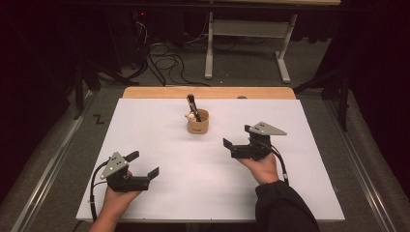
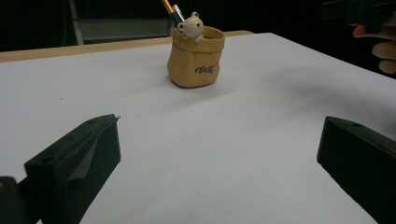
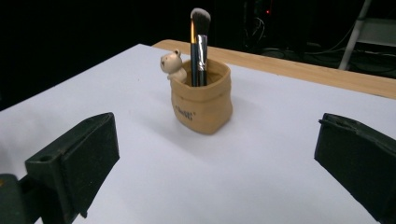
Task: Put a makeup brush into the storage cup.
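A small tan sack-shaped pot (image 1: 198, 124) with a little bear figure on its rim stands on the white sheet, slightly far of centre. A makeup brush (image 1: 192, 104) stands upright in it. My left gripper (image 1: 143, 164) rests low near the front left, open, nothing between its jaws, aimed at the pot (image 2: 196, 58). My right gripper (image 1: 238, 136) sits to the right of the pot, open and holding nothing. Its own view looks across at the pot (image 3: 201, 100) and the brush (image 3: 200, 37), a short way off. The right hand (image 2: 384, 46) shows at the left gripper view's far right edge.
A white sheet (image 1: 169, 193) covers the table, with a wooden strip (image 1: 145, 93) showing along the far edge. Beyond the table lie floor cables (image 1: 167, 63) and a white table frame (image 1: 209, 53). Metal rails (image 1: 53, 164) run along both sides.
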`<state>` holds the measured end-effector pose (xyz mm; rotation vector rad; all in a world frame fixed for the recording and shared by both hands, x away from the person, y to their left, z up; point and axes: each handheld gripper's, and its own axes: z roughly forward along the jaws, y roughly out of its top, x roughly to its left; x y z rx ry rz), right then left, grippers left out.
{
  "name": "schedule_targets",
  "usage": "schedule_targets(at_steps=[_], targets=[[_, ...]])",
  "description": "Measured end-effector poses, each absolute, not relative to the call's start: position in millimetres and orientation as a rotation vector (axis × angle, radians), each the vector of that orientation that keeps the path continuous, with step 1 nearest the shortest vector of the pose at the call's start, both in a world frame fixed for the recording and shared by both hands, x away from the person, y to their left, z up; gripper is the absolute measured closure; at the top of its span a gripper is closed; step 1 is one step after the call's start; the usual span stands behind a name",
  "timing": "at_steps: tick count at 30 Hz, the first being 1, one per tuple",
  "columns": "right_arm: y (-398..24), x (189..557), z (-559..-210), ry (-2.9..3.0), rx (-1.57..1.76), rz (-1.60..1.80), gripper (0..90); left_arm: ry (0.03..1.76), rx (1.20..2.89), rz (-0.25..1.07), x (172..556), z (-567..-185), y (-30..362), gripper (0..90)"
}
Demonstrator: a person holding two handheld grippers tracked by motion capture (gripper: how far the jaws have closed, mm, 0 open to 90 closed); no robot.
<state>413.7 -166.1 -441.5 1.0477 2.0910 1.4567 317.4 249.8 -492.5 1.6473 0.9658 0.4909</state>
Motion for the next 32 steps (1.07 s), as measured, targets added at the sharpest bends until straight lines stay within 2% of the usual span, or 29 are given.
schedule_targets(at_steps=[9,14,32], targets=[[-225.5,363.7,-443.5,2.049,1.014,1.469,0.2,0.995,1.639,0.493,314.5,-494.7,249.0,0.4],[-259.8,325.8,-462.5,1.965,1.004,1.471,0.2,0.98,1.64,0.51,308.8,-491.0,246.3,0.4],[-256.2,328.2,-467.9,2.004,1.009,1.419,0.2,0.993,1.655,0.522,306.0,-490.5,243.9,0.4]])
